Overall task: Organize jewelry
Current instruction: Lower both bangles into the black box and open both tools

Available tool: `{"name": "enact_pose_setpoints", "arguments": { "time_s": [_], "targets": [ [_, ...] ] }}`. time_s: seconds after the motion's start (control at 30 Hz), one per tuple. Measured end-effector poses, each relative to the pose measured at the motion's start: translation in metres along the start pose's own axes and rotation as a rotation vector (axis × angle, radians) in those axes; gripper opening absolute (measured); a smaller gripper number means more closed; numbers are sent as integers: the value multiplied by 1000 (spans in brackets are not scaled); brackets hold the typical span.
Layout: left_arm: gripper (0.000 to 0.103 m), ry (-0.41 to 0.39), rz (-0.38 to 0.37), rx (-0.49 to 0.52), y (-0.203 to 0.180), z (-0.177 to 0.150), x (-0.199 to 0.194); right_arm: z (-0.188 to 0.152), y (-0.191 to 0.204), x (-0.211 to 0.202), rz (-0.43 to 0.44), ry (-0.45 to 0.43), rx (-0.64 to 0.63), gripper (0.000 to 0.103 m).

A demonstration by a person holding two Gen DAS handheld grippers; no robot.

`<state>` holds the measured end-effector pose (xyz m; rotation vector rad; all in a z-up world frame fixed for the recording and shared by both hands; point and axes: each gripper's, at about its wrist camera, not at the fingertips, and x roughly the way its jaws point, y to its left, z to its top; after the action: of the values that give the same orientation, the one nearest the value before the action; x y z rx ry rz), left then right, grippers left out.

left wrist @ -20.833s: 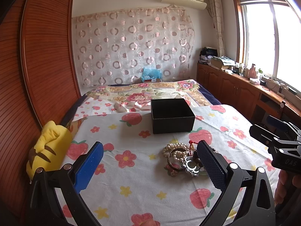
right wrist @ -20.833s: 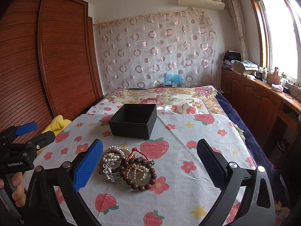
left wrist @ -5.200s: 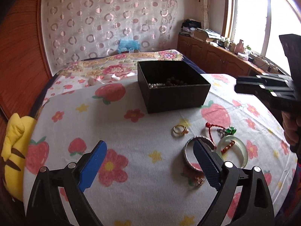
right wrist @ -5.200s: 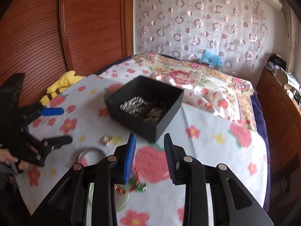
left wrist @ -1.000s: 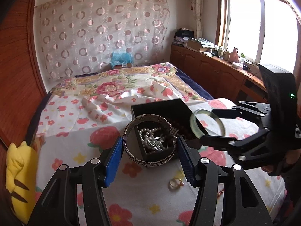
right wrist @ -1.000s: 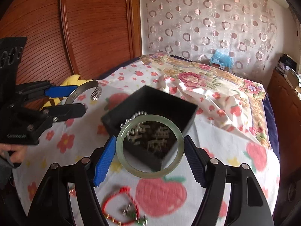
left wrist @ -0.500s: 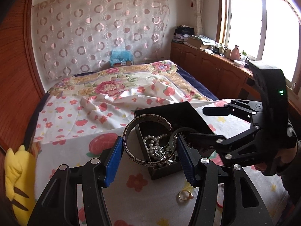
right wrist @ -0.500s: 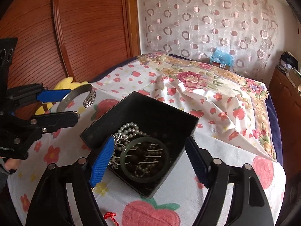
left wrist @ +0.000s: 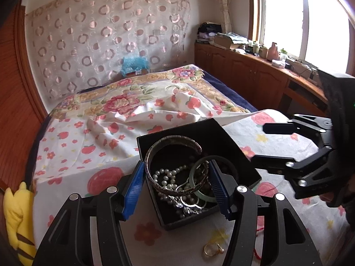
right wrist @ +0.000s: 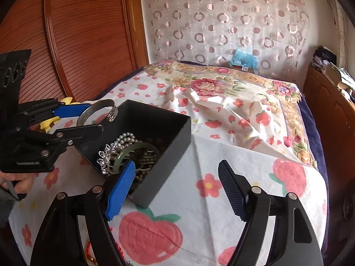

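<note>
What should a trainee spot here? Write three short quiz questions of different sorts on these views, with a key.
1. True or false: the right gripper grips the green bangle.
2. What does the left gripper hold? A: a comb. B: the silver cuff. C: a watch.
3. Where does the gold ring lie?

Key:
1. False. Its jaws stand open and empty, and the green bangle lies in the black box.
2. B.
3. On the flowered cloth, outside the black box.
</note>
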<state>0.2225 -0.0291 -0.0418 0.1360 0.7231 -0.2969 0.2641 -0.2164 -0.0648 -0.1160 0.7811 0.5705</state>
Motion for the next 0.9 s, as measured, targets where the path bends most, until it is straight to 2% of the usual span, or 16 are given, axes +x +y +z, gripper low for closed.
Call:
{"name": "enact_pose_setpoints", "arguments": {
  "time_s": [0.13,0.43,0.7,0.8,0.9],
  "targets": [
    [63,-4,-13,-10,-1,1,1,-9,0,-5,-15,2,-10,79],
    [64,-29,-29,-25,-4,-6,-24,-29,11,-26,1,5,-23,78],
    [64,-19,-42,-54,-6,-31,-45,-57,27,-36,29,55,-36,62],
    [65,-3,-51,-67,-9,-44,-49,-74,32,-30,43,108,-26,50],
    [65,19,-52,-75,-13,-58,-52,-89,37,-30,48,129,-14,50]
  ]
}}
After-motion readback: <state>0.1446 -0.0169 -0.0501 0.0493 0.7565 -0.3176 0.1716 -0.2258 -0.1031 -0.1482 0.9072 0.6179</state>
